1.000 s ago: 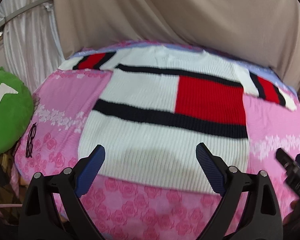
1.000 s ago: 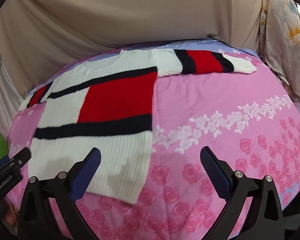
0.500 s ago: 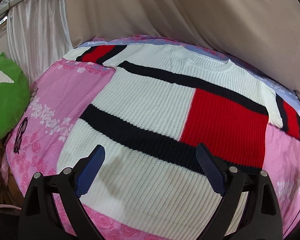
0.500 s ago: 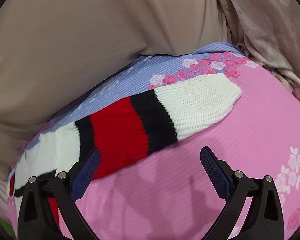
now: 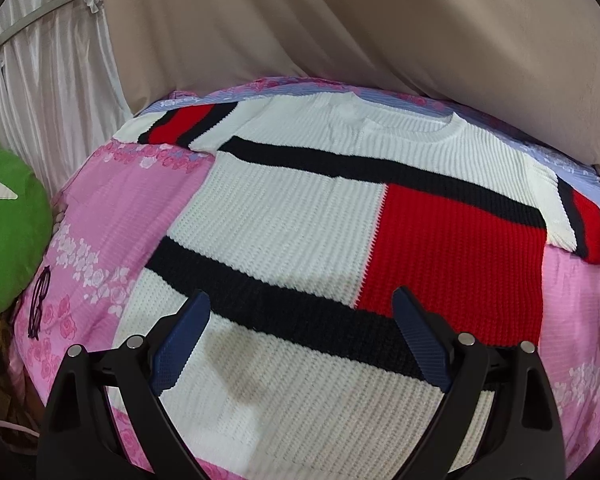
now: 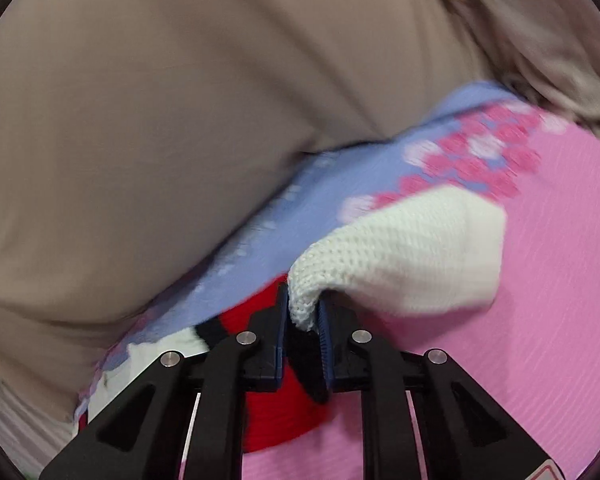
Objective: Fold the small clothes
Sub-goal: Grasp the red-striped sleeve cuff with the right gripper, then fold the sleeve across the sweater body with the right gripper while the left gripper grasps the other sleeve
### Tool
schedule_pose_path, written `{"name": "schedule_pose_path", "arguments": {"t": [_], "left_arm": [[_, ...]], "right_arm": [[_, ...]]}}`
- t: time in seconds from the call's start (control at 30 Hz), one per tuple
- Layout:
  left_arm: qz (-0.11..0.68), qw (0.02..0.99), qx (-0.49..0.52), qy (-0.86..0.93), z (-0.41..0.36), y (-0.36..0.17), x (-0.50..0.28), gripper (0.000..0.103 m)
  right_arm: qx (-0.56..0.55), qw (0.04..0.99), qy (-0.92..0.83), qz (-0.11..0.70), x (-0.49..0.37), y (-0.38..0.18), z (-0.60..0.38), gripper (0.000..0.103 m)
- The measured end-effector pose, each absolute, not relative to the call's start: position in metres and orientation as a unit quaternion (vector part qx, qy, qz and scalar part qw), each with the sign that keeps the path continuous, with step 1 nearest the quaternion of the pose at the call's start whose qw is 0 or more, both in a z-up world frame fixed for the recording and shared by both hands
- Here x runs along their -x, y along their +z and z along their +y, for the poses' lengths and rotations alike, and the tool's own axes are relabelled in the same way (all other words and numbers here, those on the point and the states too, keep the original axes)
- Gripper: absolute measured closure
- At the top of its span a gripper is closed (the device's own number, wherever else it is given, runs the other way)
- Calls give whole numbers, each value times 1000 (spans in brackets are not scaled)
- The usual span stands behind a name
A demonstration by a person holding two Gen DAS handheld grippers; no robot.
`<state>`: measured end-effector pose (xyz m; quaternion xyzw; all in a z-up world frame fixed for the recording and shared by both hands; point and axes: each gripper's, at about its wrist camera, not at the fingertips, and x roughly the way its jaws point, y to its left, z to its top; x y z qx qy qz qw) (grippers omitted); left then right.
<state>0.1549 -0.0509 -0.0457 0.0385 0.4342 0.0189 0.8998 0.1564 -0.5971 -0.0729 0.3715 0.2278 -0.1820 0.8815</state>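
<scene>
1. The right gripper (image 6: 303, 318) has just been closing and now pinches the white end of the sweater's right sleeve (image 6: 404, 264).
2. The left gripper (image 5: 300, 340) hangs wide open, empty, above the sweater (image 5: 300, 216) lying flat on the pink bed (image 5: 112, 208).
3. Risk: the shallow pinch on loose knit may slip, or drag the body askew.

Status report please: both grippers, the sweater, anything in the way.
Right gripper just closed, pinching the sweater's right sleeve. Left gripper open above the sweater, flat on bedspread. Nothing in the way.
</scene>
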Motion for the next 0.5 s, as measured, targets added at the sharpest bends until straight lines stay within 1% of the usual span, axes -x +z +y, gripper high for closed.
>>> {"name": "schedule_pose_path", "arguments": {"t": [0.1, 0.17, 0.2, 0.23, 0.3, 0.37, 0.5], "left_arm": [[432, 901, -31, 26, -38, -42, -165, 13], [430, 902, -20, 29, -27, -38, -173, 13], [429, 903, -12, 27, -21, -35, -177, 12], [428, 903, -1, 23, -16, -33, -181, 10], [434, 901, 26, 5, -4, -31, -195, 10], [441, 896, 48, -17, 3, -32, -210, 10], [434, 897, 70, -46, 2, -36, -242, 10]], "right_arm": [[-312, 926, -53, 204, -200, -7, -517, 89], [-264, 940, 40, 211, -236, 22, -443, 88], [-245, 940, 78, 223, -252, 26, -407, 84], [-229, 939, 101, 237, -264, 25, -378, 82], [-178, 940, 120, 267, -282, 9, -318, 64], [-149, 940, 100, 292, -282, -13, -287, 61], [-188, 925, 62, 325, -245, -49, -293, 52]]}}
